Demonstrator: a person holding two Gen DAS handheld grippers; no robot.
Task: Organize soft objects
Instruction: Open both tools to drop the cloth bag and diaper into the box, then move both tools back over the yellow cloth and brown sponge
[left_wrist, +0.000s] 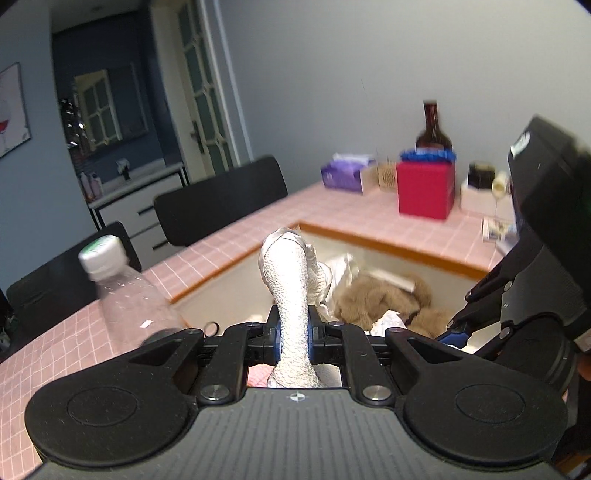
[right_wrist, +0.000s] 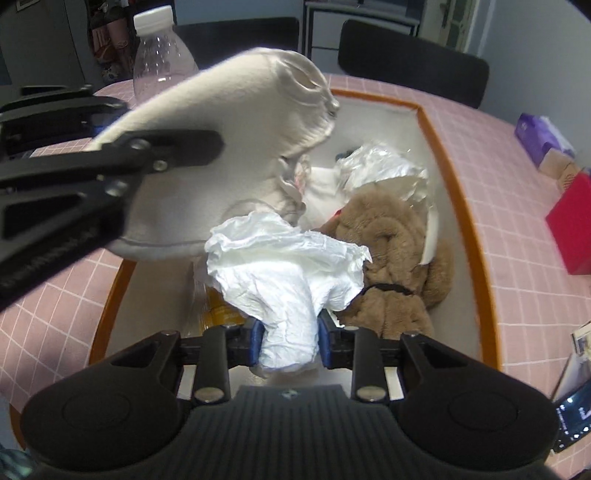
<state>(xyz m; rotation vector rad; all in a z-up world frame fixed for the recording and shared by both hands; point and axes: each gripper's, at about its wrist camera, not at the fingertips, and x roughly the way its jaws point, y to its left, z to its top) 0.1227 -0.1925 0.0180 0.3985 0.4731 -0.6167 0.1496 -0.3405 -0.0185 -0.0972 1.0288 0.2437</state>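
Over the orange-rimmed bin (right_wrist: 454, 177) sunk into the pink-checked surface (left_wrist: 229, 240), both tools hung with their loads. The left tool (left_wrist: 293, 338) was clamped tight on a pale grey fleece cloth (left_wrist: 291, 280), which stood up between its pads in a narrow fold; from the other side the same cloth billowed broad over the bin's near corner, presumably carried there to be dropped in. The right tool (right_wrist: 290, 341) had a crumpled white tissue (right_wrist: 284, 258) between its blue pads, the jaws only slightly parted and the paper bunched against both of them (whether it was truly pinched or about to fall, I could not say). It pointed steeply down into the bin, where a brown plush toy (right_wrist: 391, 240) and some crinkled clear plastic (right_wrist: 380, 166) already lay.

An empty clear bottle (left_wrist: 125, 295) stood just beside the bin. Farther off sat a red box (left_wrist: 424, 188), a purple tissue pack (left_wrist: 345, 171) and a dark bottle (left_wrist: 432, 129), with black chairs (left_wrist: 221, 199) drawn up and a glazed door (left_wrist: 201, 85) behind.
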